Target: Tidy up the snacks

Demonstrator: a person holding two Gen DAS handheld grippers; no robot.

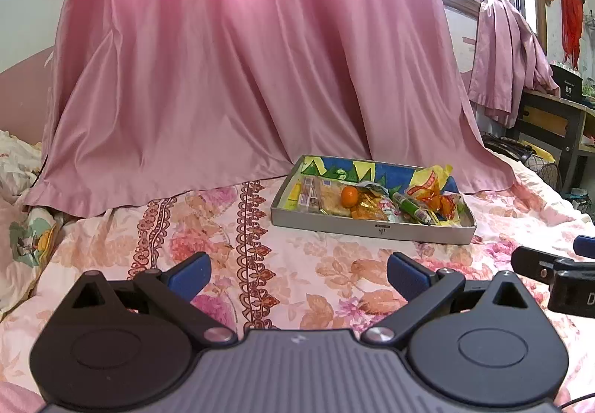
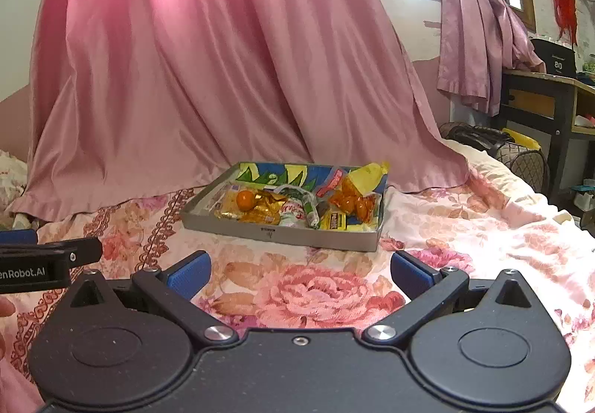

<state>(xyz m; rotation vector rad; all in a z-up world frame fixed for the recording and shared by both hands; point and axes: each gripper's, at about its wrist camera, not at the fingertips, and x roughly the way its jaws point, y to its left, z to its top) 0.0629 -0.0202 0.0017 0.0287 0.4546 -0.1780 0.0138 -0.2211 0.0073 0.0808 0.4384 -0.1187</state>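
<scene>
A shallow grey tray (image 1: 372, 227) (image 2: 282, 232) with a painted inner wall lies on the floral bedspread, holding several snacks: a small orange (image 1: 349, 196) (image 2: 245, 199), gold wrappers (image 1: 366, 210) (image 2: 260, 212), a green tube (image 1: 409, 206), orange candies (image 1: 440, 204) (image 2: 351, 202) and a yellow packet (image 2: 366, 173). My left gripper (image 1: 299, 277) is open and empty, well short of the tray. My right gripper (image 2: 299, 273) is open and empty, also short of the tray. Each gripper shows at the edge of the other's view.
A pink curtain (image 1: 241, 59) (image 2: 204, 59) hangs down onto the bed right behind the tray. A dark desk (image 1: 554, 115) (image 2: 539, 104) and bags (image 2: 494, 141) stand at the right beyond the bed edge. Crumpled bedding (image 1: 22, 189) lies at the left.
</scene>
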